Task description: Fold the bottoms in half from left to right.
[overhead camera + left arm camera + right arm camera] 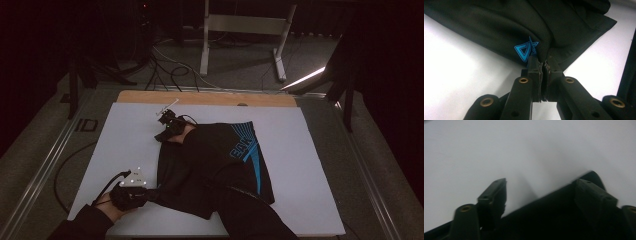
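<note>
White table (300,150), black shorts (210,165) spread flat, left claw (543,65) pinching hem

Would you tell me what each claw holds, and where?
Left claw pinches the black garment's near corner; right claw is open over its far edge.

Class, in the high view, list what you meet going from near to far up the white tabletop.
left gripper → black garment → right gripper → wooden table edge
</note>
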`<state>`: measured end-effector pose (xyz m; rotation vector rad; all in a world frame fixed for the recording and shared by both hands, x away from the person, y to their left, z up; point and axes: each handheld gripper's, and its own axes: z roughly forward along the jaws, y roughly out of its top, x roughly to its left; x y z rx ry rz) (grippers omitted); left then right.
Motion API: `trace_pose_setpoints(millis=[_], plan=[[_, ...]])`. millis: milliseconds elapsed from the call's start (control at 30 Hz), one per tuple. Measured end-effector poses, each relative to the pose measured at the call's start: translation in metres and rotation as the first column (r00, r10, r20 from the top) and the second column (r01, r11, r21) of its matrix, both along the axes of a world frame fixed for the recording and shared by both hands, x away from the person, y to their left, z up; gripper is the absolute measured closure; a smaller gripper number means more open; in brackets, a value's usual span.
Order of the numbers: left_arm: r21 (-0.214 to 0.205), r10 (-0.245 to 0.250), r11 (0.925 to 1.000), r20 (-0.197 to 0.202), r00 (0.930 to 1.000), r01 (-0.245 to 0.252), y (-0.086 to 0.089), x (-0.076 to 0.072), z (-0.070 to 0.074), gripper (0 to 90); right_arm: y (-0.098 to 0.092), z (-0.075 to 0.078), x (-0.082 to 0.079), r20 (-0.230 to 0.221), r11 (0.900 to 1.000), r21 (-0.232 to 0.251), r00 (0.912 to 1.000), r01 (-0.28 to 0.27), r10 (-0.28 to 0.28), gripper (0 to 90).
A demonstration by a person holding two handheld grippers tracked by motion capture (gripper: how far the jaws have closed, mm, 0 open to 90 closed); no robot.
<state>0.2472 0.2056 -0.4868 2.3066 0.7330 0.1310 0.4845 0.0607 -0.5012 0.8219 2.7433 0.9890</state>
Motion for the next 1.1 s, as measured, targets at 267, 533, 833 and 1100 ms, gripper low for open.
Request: trace_pose_setpoints(millis=[267, 533, 833, 1100], plan=[[-0.001, -0.005, 1.0, 0.003, 1.0, 0.005, -0.001, 0.0, 0.0, 85.3, 0.009, -0.006, -0.003, 0.055, 0.9931, -0.077, 0.9949, 0.088, -0.084, 35.6], [-0.002, -0.007, 1.0, 0.002, 1.0, 0.007, -0.001, -0.001, 0.001, 85.3, 0.012, -0.008, -0.008, 0.098, 0.9794, -0.153, 0.9882, 0.132, -0.118, 53.4], [-0.021, -0.01, 0.9997, 0.005, 0.9999, 0.01, -0.005, -0.001, 0.004, 85.4, -0.002, 0.002, -0.006, 0.062, 0.9892, -0.109, 0.9939, 0.098, -0.091, 88.3], [-0.036, -0.016, 0.9992, 0.008, 0.9998, 0.016, -0.008, -0.002, 0.008, 85.4, -0.009, 0.011, -0.009, 0.074, 0.994, -0.098, 0.9964, 0.049, -0.042, 88.9]])
